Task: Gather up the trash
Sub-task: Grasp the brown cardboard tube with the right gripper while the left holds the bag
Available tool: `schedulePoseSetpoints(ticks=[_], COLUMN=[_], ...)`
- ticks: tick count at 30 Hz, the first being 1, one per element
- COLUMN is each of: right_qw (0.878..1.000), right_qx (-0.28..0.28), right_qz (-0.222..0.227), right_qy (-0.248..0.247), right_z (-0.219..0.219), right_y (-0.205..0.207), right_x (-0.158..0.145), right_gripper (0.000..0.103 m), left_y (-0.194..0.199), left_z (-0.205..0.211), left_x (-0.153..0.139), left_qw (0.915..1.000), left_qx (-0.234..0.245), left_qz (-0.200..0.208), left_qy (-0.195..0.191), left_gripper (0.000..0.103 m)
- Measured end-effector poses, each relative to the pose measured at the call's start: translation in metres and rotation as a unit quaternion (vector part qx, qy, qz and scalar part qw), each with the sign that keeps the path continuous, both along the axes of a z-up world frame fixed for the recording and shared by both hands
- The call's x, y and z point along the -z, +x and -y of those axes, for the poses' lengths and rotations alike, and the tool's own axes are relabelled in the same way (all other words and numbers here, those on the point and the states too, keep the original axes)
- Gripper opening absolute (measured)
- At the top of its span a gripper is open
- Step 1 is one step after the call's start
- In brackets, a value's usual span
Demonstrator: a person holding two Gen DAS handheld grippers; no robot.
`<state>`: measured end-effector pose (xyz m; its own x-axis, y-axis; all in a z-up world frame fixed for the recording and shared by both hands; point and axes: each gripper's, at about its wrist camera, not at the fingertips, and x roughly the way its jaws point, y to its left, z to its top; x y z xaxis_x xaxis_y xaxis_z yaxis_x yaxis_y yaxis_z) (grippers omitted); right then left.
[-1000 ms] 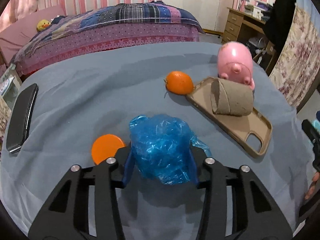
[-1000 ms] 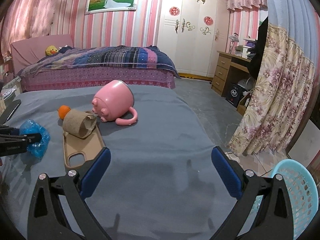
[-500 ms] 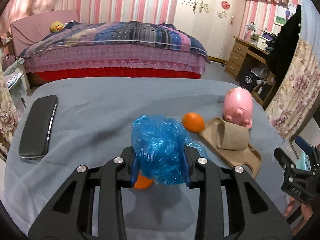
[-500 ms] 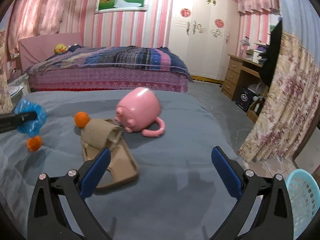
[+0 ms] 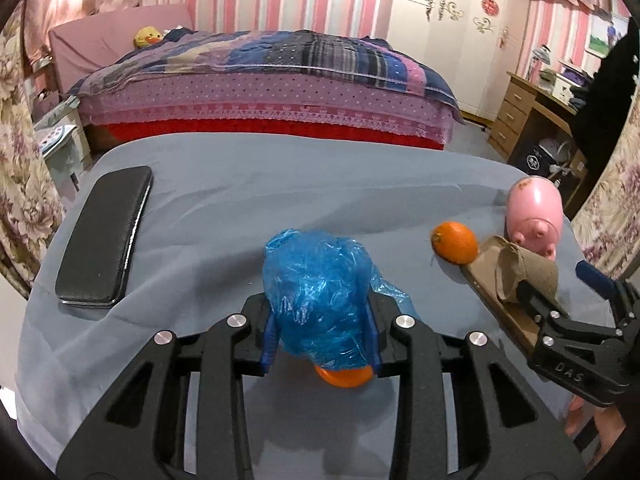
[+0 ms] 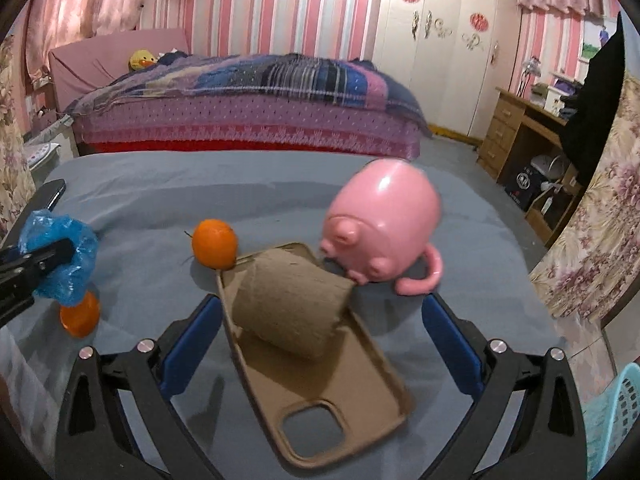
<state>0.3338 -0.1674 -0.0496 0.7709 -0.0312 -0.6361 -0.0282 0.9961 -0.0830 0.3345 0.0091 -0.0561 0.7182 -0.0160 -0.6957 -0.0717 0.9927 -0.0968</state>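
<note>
My left gripper [image 5: 320, 338] pinches the crumpled blue plastic bag [image 5: 320, 296], lifted clear of the grey cloth [image 5: 240, 200] so it can travel to the blue basket [image 6: 616, 420], probably the bin. My right gripper [image 6: 320, 344] gapes wide and empty, straddling the brown paper cup [image 6: 292, 304] lying on the phone case [image 6: 340, 400].

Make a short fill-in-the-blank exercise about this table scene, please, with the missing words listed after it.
1. The left tool is shut on a crumpled ____ plastic bag.
2. The brown paper cup lies on its side on a phone ____.
3. The pink pig mug lies next to the cup; its colour is ____.
4. The right tool holds ____.

Missing words: blue; case; pink; nothing
</note>
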Motion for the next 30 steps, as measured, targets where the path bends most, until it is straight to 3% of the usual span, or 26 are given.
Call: schedulePoseSetpoints(ticks=[3,11,21,30], right_qw=[1.0,0.999,0.998,0.998], right_qx=[0.007,-0.015,-0.033,-0.026], right_qz=[-0.005,-0.023,0.009,0.044], right_qy=[0.003,0.035,0.05,0.037], right_z=[-0.006,-0.001,0.019,0.068], right_y=[0.006,0.012,-0.011,-0.055], right_x=[0.003,0.01,0.003,-0.013], right_gripper=[0.096,0.052,0.051,0.051], left_y=[0.002,0.001,-0.001,-0.006], left_z=[-0.002,-0.001,0.008,0.045], left_x=[0.002,0.0,-0.005,-0.019], left_qw=[1.0,1.0,1.0,0.9982], left_qx=[-0.004,-0.003,0.007,0.05], left_qz=[-0.003,0.0,0.004,0.02], left_qy=[-0.004,-0.004,-0.001,-0.028], left_gripper=[0.032,0.032,0.032,0.032])
